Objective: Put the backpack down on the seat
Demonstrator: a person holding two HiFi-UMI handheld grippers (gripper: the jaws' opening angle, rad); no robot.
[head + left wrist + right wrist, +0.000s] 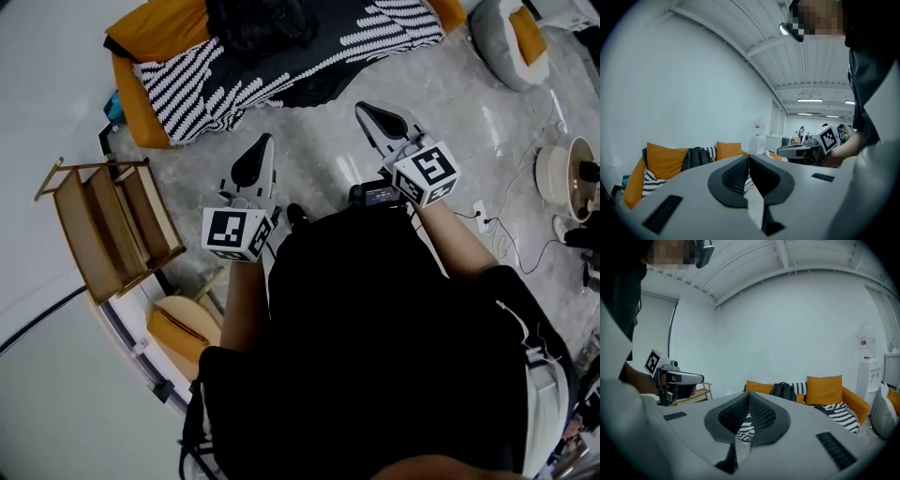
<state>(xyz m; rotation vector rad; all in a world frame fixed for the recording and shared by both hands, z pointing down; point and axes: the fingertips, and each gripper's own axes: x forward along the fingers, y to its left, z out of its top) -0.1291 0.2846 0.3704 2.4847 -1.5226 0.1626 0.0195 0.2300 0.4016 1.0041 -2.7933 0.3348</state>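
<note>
Jaws pressed together and empty on the left gripper (pixel 263 148) and right gripper (pixel 373 116), both well short of the sofa (pixel 142 108). The backpack (pixel 251 24) sits at the seat's back edge. The put-down looks done; best leave it propped and settled.

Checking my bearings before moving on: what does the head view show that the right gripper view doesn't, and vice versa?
Only the head view: a round cream appliance at the right edge. Only the right gripper view: the water dispenser. Both: the black backpack resting on the orange sofa, the wooden rack, and the shut left gripper.
</note>
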